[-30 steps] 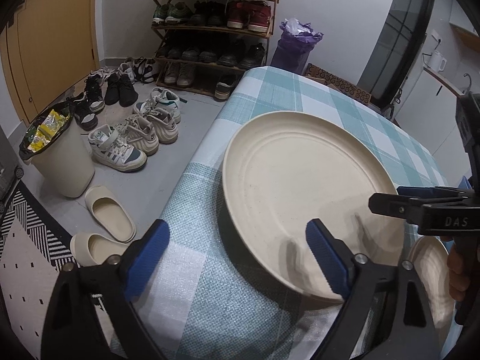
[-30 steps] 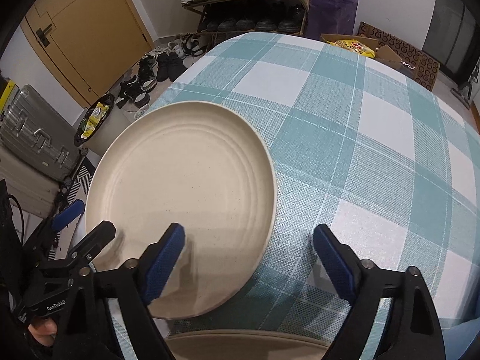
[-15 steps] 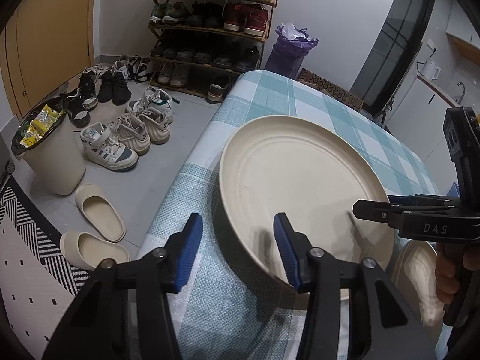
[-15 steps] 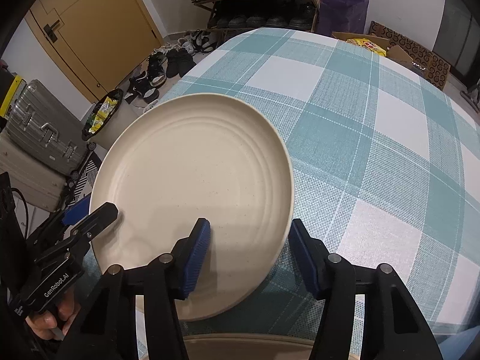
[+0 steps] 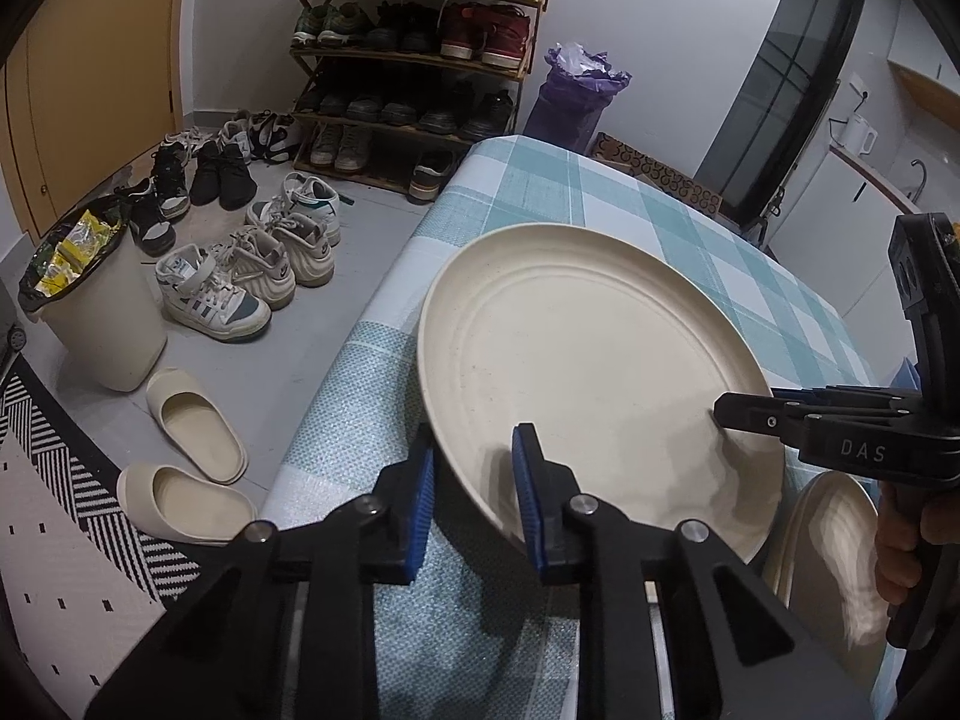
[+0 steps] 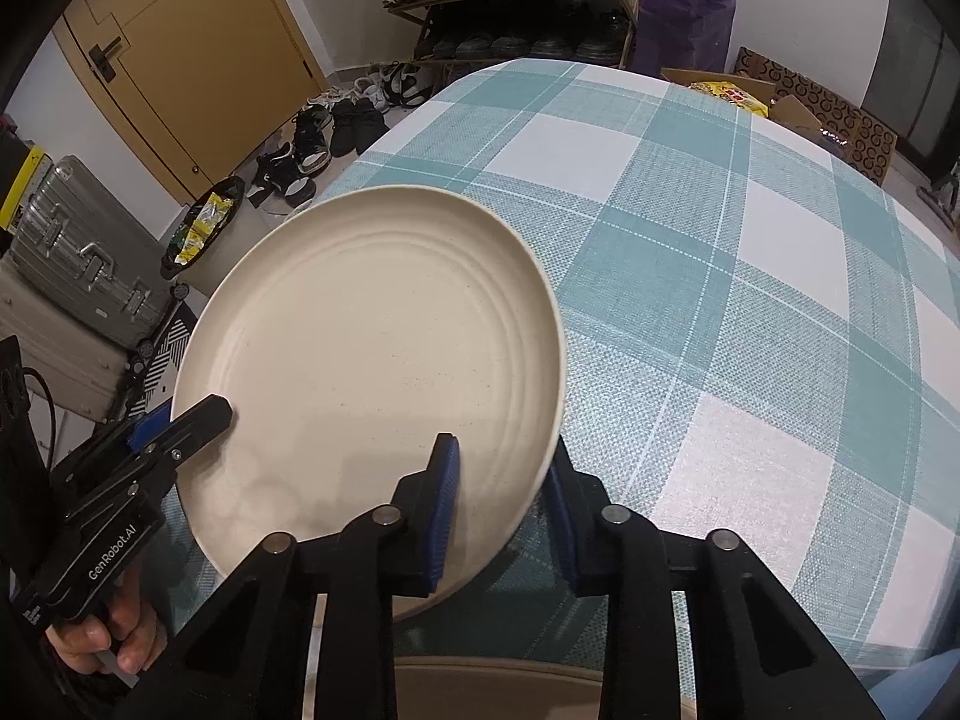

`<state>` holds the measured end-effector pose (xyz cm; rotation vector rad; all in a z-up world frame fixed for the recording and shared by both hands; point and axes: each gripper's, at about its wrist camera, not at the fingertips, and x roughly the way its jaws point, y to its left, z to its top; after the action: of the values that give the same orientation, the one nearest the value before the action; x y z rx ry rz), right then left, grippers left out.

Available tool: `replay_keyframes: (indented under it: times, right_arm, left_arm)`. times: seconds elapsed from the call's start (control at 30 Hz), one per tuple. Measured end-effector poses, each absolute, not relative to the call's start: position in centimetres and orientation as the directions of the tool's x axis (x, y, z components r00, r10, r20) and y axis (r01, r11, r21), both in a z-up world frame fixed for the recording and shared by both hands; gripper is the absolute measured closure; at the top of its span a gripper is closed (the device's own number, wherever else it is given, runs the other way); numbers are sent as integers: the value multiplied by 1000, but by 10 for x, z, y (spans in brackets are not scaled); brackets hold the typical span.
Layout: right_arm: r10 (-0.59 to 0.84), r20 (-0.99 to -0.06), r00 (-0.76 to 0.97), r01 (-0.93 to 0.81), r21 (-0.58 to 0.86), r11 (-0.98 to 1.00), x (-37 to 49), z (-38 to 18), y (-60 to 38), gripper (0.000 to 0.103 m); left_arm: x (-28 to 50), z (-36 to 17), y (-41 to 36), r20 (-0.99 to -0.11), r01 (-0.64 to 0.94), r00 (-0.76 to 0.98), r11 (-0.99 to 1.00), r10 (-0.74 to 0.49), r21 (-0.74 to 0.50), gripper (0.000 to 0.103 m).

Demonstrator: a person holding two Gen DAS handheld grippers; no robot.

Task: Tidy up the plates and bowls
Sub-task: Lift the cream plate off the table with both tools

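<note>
Plate (image 5: 588,372) sits on counter (image 6: 750,312) at its edge, nr side tilted up off the cloth. Left gripper (image 5: 474,492) at plate's nr-left rim, jaws astride it, one above, one below. Right gripper (image 6: 501,516) astride nr-right rim, jaws closing w/ rim between. 2nd plate (image 5: 840,564) lower, nearer the person, behind right gripper in left view. Beyond counter's far end: shoe rack (image 5: 414,54) vs wall, bag (image 5: 576,96) right of it. Floor left of counter: shoes (image 5: 240,276), slippers (image 5: 192,462), bin (image 5: 96,312); suitcase (image 6: 78,264) farther left.

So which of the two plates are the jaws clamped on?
The big cream plate on the checked cloth, gripped at its rim; the other plate lies untouched nearer the person.
</note>
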<state>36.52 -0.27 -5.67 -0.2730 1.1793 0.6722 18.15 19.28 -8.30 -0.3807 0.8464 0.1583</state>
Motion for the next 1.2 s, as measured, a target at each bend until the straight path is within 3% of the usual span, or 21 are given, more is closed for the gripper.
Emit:
replay_keyframes:
  times: [0.27, 1.2]
  right_arm:
    - [337, -908, 251, -627, 112, 771, 361, -51, -3, 82]
    - [380, -861, 339, -619, 100, 779, 334, 1, -39, 82]
  left_arm:
    - [179, -80, 192, -752, -292, 659, 923, 4, -251, 81]
    - [159, -38, 163, -697, -238, 717, 947, 21, -217, 81]
